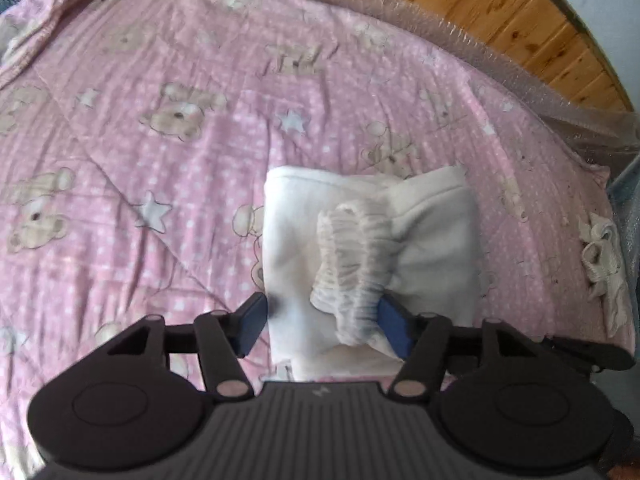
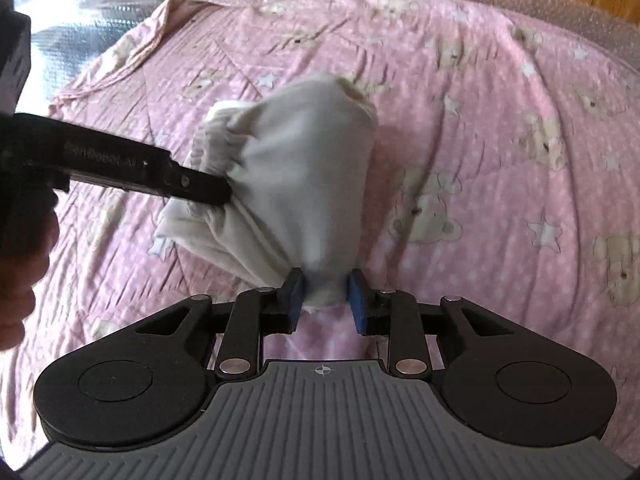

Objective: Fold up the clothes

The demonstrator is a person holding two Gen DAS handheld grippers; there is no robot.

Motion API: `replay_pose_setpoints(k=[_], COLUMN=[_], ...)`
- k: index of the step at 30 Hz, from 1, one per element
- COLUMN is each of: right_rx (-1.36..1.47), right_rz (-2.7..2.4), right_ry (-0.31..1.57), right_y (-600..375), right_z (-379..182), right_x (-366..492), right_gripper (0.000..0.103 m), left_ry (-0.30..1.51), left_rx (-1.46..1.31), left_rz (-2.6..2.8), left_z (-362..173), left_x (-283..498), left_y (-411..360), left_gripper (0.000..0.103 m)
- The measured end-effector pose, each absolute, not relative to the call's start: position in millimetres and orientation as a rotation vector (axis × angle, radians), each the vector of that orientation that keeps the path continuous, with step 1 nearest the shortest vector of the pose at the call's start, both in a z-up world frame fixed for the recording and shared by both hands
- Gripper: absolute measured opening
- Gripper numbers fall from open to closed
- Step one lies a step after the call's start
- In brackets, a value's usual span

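Observation:
A white garment (image 1: 296, 240) with a gathered elastic waistband (image 1: 352, 264) is folded into a thick bundle above the pink bear-print blanket (image 1: 160, 184). My left gripper (image 1: 322, 322) is shut on the bundle's near end, its fingers held wide apart by cloth that fills the gap and by the waistband lying over the right finger. In the right wrist view the same white garment (image 2: 304, 168) hangs bunched and raised. My right gripper (image 2: 326, 300) is shut on its lower corner. The left gripper (image 2: 216, 194) reaches in from the left and meets the cloth's side.
The blanket (image 2: 480, 120) covers a bed wrapped in bubble wrap (image 1: 460, 36), with wooden wall panelling (image 1: 500, 8) behind. A pale cloth bow (image 1: 600, 256) lies at the bed's right edge. A person's hand (image 2: 20, 272) holds the left gripper's handle.

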State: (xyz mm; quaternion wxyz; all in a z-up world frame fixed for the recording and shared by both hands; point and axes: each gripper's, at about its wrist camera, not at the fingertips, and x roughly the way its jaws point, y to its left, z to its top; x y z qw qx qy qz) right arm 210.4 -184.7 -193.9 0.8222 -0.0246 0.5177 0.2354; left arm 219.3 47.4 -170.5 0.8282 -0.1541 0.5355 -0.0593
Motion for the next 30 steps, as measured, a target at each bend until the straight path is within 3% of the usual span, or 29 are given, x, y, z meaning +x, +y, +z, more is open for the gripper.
replay_pose_setpoints(k=[1, 3, 4, 8, 9, 10, 11, 13, 15, 21, 24, 27, 28, 29, 30], right_rx=[-0.005, 0.058, 0.068, 0.105, 0.115, 0.131, 0.143, 0.133, 0.088, 0.024, 0.053, 0.006, -0.035, -0.091, -0.127], right_rz=[0.498, 0.495, 0.494, 0.491, 0.49, 0.496, 0.51, 0.536, 0.551, 0.723, 0.811, 0.842, 0.827, 0.8, 0.777], right_ry=[1.096, 1.059, 1.056, 1.042, 1.038, 1.038, 1.035, 1.013, 0.969, 0.851, 0.875, 0.967, 1.011, 1.044, 1.043], right_y=[-192.8, -203.4, -202.3, -197.9, -196.7, -195.9, -195.1, -193.1, -180.7, -98.7, -48.6, -0.6, 13.7, 25.6, 31.4], right_z=[-187.9, -179.6, -182.6, -195.0, -198.0, -201.7, -202.8, -196.0, -179.8, -117.7, -115.2, -150.3, -171.8, -192.1, -204.3], right_x=[209.5, 211.9, 219.2, 248.3, 255.6, 261.2, 262.7, 259.9, 251.7, 237.0, 237.3, 234.9, 233.4, 231.1, 228.0], right_gripper=[0.032, 0.047, 0.054, 0.056, 0.055, 0.052, 0.049, 0.013, 0.01, 0.009, 0.009, 0.009, 0.009, 0.012, 0.034], left_ry=[1.112, 1.065, 1.061, 1.117, 1.118, 1.094, 1.067, 1.032, 0.992, 0.862, 0.898, 1.035, 1.081, 1.09, 1.076], left_rx=[-0.326, -0.321, -0.323, -0.395, -0.414, -0.413, -0.41, -0.42, -0.439, -0.477, -0.429, -0.396, -0.379, -0.379, -0.389], left_rz=[-0.113, -0.073, -0.06, -0.063, -0.061, -0.059, -0.061, -0.068, -0.053, 0.162, 0.271, 0.333, 0.344, 0.353, 0.359], left_z=[-164.4, -156.2, -157.5, -184.0, -190.2, -191.9, -189.5, -183.1, -168.0, -112.4, -106.1, -145.2, -163.6, -174.7, -181.2], left_x=[215.7, 210.7, 213.5, 240.9, 244.4, 244.3, 241.6, 235.5, 226.9, 174.7, 166.0, 172.4, 175.3, 173.9, 169.9], left_y=[49.9, 55.4, 56.1, 50.8, 49.1, 46.8, 45.1, 43.0, 48.0, 116.8, 151.2, 180.4, 188.5, 194.2, 198.4], left_gripper=[0.077, 0.095, 0.096, 0.095, 0.091, 0.076, 0.051, 0.028, 0.021, 0.022, 0.027, 0.038, 0.066, 0.08, 0.09])
